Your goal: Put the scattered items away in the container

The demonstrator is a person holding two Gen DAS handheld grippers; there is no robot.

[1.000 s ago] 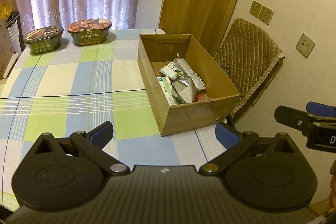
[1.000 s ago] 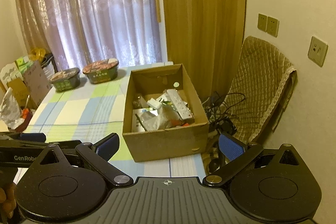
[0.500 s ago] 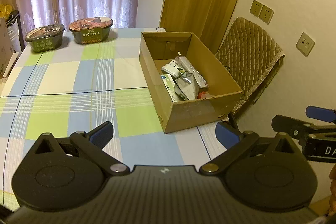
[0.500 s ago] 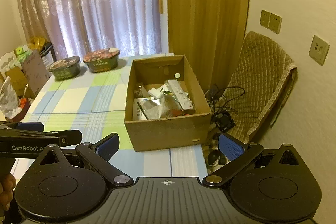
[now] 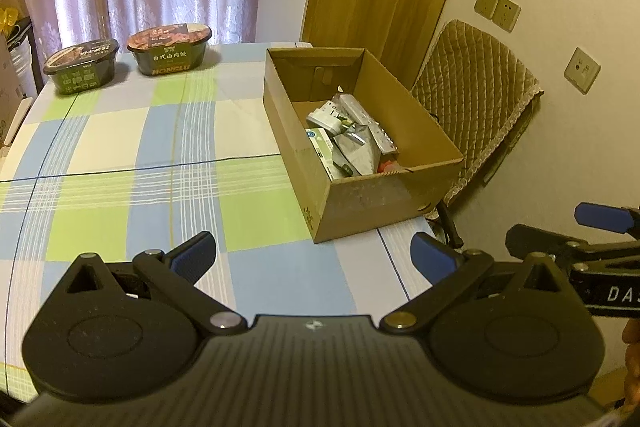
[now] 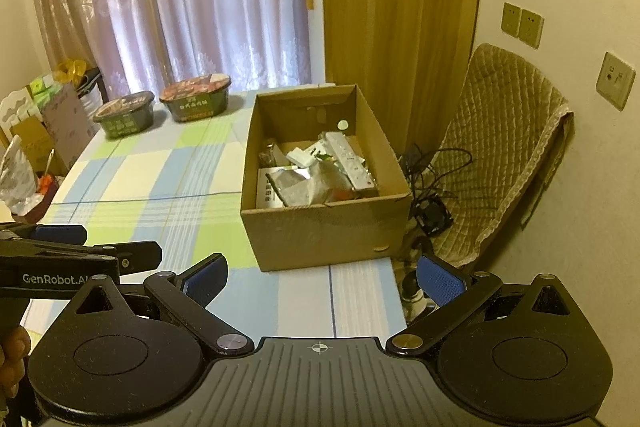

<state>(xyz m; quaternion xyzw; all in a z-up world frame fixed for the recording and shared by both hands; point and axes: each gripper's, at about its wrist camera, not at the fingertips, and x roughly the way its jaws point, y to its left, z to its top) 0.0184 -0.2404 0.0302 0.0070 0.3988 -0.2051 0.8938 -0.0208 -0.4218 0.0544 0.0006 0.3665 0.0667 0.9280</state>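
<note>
An open cardboard box (image 5: 400, 191) (image 6: 324, 231) stands at the right end of the checked tablecloth (image 5: 160, 163) (image 6: 160, 195). Inside lie a white remote (image 6: 350, 159), a silver foil packet (image 6: 312, 183), a white packet (image 5: 320, 143) and other small items. My left gripper (image 5: 314, 253) hangs open and empty above the near table edge, short of the box. My right gripper (image 6: 322, 279) is open and empty too, in front of the box's near wall. Each gripper shows at the edge of the other's view.
Two instant-noodle bowls (image 5: 168, 49) (image 5: 82, 67) sit at the far left end of the table near the curtain. A quilted chair (image 6: 500, 147) and tangled cables (image 6: 432, 183) lie right of the table. Boxes and bags (image 6: 28, 163) crowd the left.
Both grippers have drawn back and risen slightly from the box, which now looks smaller and farther. Both stay open and empty.
</note>
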